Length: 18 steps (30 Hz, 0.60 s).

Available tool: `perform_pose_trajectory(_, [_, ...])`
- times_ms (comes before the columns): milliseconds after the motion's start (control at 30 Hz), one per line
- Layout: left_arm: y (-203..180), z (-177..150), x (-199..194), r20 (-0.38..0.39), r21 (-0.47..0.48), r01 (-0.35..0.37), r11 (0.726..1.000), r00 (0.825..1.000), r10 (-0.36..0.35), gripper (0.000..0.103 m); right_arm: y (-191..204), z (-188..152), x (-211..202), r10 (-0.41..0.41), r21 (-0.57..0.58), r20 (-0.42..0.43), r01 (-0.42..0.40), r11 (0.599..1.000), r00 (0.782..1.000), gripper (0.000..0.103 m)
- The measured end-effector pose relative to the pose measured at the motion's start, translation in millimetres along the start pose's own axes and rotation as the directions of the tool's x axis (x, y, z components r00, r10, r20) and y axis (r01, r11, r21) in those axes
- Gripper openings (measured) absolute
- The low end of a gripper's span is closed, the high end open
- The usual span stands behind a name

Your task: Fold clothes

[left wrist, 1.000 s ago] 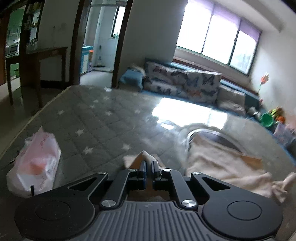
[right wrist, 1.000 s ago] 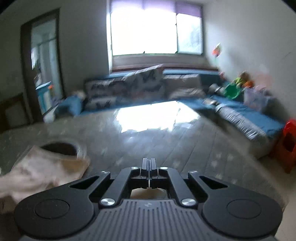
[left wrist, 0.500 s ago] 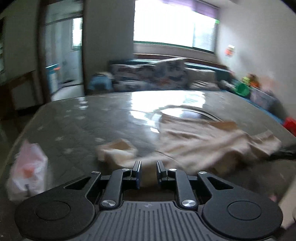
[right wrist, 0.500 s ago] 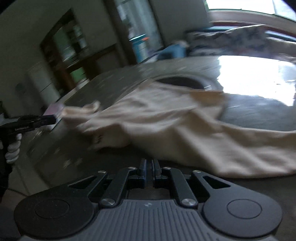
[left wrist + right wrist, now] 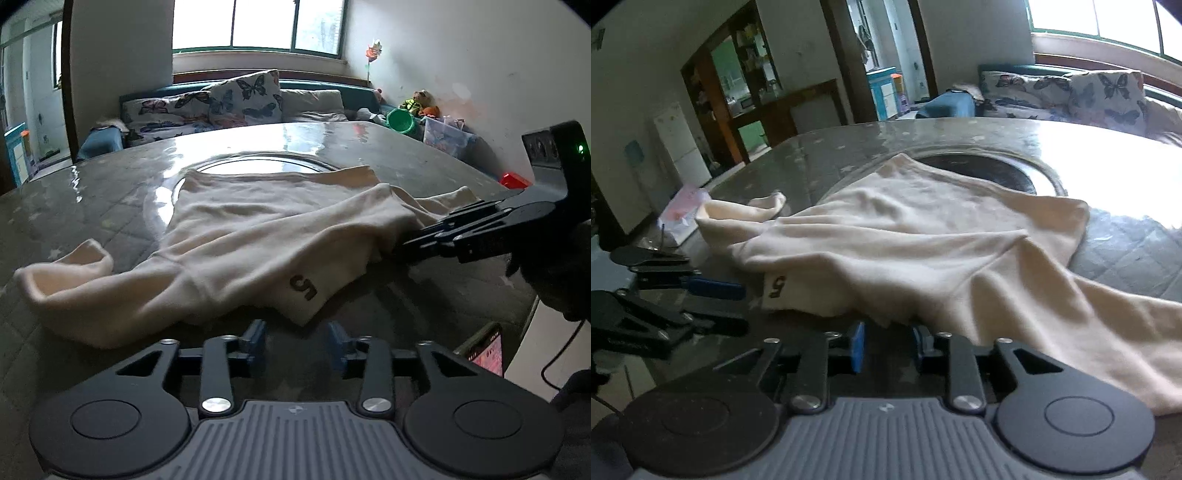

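A cream garment (image 5: pixel 258 236) printed with a dark "5" lies crumpled across the table, one sleeve curled up at its left end. My left gripper (image 5: pixel 297 341) sits low at the near edge. Its jaws are opening with nothing between them, and the printed corner lies just ahead of its fingertips. In the left wrist view my right gripper (image 5: pixel 410 245) reaches in from the right against the garment's edge. In its own view the right gripper (image 5: pixel 888 343) has its jaws opening, empty, at the hem of the garment (image 5: pixel 923 236). The left gripper (image 5: pixel 744 308) shows at the left.
A round glass turntable (image 5: pixel 258 166) lies partly under the garment. A pink-and-white plastic bag (image 5: pixel 681 210) sits near the table's left edge. A phone (image 5: pixel 487 349) lies at the near right corner. A sofa with butterfly cushions (image 5: pixel 240 99) stands behind the table.
Both grippers were shut, the left on a fold of cream cloth. Both have opened, swung toward the garment and dropped close to the tabletop. The garment now lies free.
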<state>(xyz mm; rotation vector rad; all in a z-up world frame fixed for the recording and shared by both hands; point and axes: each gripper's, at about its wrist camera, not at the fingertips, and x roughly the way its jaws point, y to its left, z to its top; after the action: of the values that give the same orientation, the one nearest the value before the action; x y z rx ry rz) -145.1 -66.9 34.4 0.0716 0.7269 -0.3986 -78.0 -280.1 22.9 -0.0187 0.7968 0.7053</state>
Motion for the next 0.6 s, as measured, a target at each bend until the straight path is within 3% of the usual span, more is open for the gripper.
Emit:
perform_pose_trajectory(233, [-4.7, -0.1, 13.8, -0.007, 0.023, -0.023, 0.999, 1.0, 0.023, 0.044, 1.2, 2.0, 14.7, -0.001, 0.034, 0.026, 0.0, 0.999, 1.0, 0.031])
perform_pose_trajectory(300, [-4.5, 0.2, 15.5, 0.003, 0.01, -0.021, 1.0, 1.0, 0.021, 0.031, 1.0, 2.3, 15.6, 0.009, 0.046, 0.026, -0.011, 0.999, 1.0, 0.014])
perform_pose_trajectory(367, [-5.4, 0.5, 16.7, 0.009, 0.006, -0.02, 1.0, 1.0, 0.02, 0.017, 0.2, 0.6, 14.6, 0.023, 0.058, 0.027, -0.025, 0.998, 0.999, 0.004])
perform_pose_trajectory(467, [-5.8, 1.5, 16.2, 0.012, 0.013, -0.027, 1.0, 1.0, 0.027, 0.008, 1.2, -1.7, 8.0, 0.042, 0.063, 0.033, -0.044, 0.997, 0.999, 0.001])
perform_pose_trajectory(600, [-2.2, 3.4, 2.2, 0.029, 0.011, -0.01, 1.0, 1.0, 0.01, 0.005, 8.8, -4.5, -11.5, 0.075, 0.039, 0.038, -0.077, 0.996, 0.996, 0.0])
